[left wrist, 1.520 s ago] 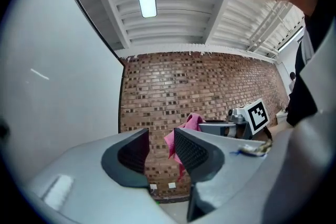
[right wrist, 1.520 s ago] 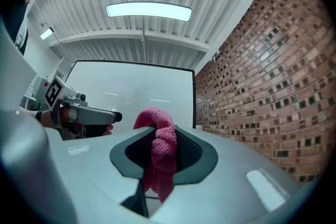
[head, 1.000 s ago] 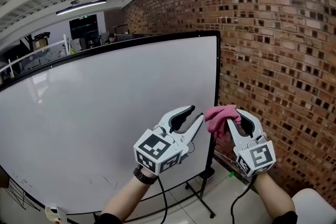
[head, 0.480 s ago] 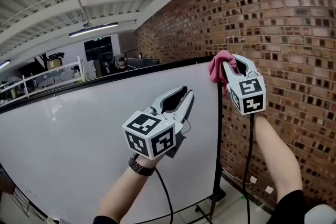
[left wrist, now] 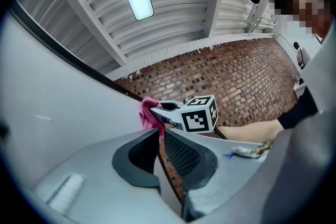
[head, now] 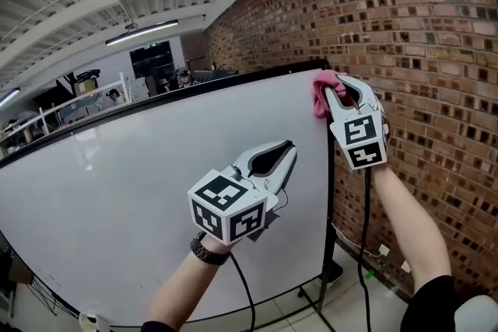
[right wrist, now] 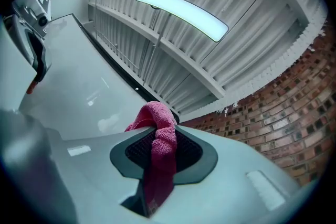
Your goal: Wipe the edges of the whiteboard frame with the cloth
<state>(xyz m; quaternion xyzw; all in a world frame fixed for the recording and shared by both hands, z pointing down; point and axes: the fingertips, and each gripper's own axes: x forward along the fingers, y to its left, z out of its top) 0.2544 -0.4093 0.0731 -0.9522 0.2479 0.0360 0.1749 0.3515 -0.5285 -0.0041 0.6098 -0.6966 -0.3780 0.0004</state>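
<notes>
Head view shows one black-framed white whiteboard (head: 117,190), one pink terry cloth (head: 319,97) and two grippers. The right gripper (head: 333,89) is clamped on the cloth at the frame's top right corner. The left gripper (head: 289,153) hovers before the board, its jaws closing with nothing between them.

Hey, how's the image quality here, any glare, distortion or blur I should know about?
Head view: fisheye bows the whiteboard frame and brick wall; right gripper view: ceiling light glares white, cloth sharp; left gripper view: black vignette at the corners.
</notes>
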